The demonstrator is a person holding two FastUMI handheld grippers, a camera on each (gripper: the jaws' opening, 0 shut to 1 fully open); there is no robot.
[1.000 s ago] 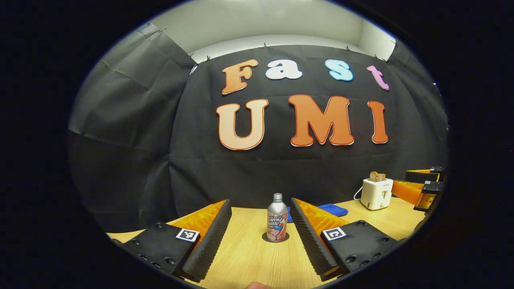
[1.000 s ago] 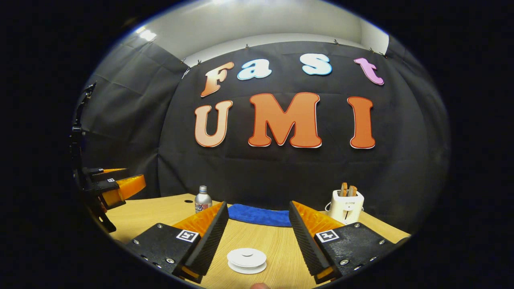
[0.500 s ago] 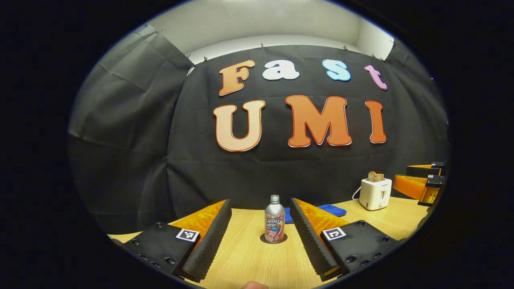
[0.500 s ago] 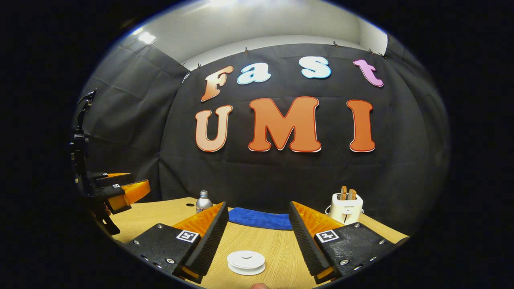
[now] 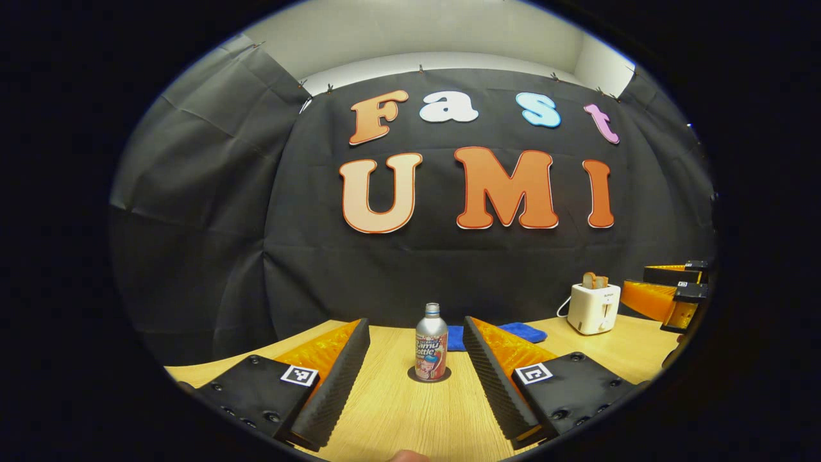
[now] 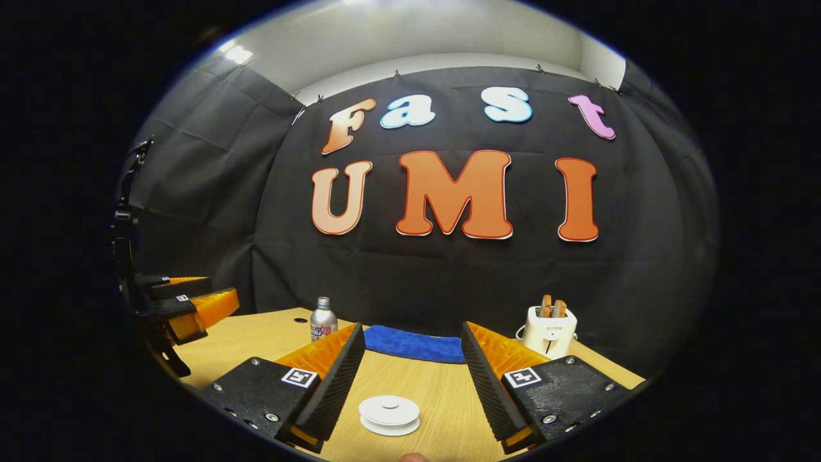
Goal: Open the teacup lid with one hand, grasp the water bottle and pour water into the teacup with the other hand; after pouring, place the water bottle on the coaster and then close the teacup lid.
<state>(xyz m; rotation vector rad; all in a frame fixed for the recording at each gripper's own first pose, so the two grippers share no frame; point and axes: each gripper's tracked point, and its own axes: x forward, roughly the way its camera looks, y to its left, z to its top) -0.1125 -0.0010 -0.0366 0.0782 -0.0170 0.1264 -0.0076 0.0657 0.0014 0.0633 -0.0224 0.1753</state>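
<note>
A wooden table [image 6: 442, 391] is filling the black-draped booth. Both grippers are hovering spread and empty: the left gripper [image 5: 417, 359] facing the bottle [image 5: 431, 343] standing on its coaster [image 5: 415, 374], the right gripper [image 6: 414, 366] flanking the lidded teacup [image 6: 389, 414]. A toaster [image 6: 546, 329] and blue cloth [image 6: 414, 343] are sitting near the far edge.

Both grippers are showing black screw-studded finger mounts [image 5: 256, 391], each wearing a square black-and-white marker tag [image 6: 299, 377], with ribbed jaws.
</note>
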